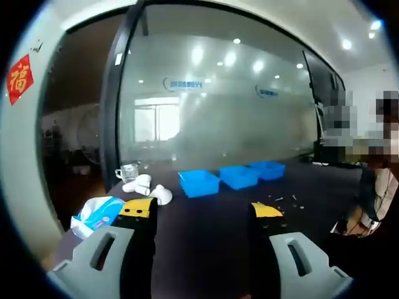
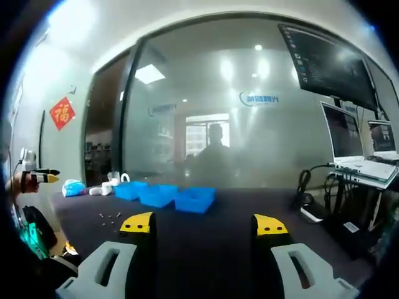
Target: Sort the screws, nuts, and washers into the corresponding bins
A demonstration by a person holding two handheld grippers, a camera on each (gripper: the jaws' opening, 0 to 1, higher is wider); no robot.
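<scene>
Both the left claw (image 1: 205, 212) and the right claw (image 2: 204, 224) are hanging wide open and holding nothing above the dark worktop (image 1: 212, 249), while the small screws, nuts and washers (image 1: 287, 200) are lying loose just beside the three blue bins (image 1: 232, 177).

red diamond sign (image 1: 20, 78) on wall: 福; blue logo (image 2: 259, 98) on glass partition: unreadable
</scene>
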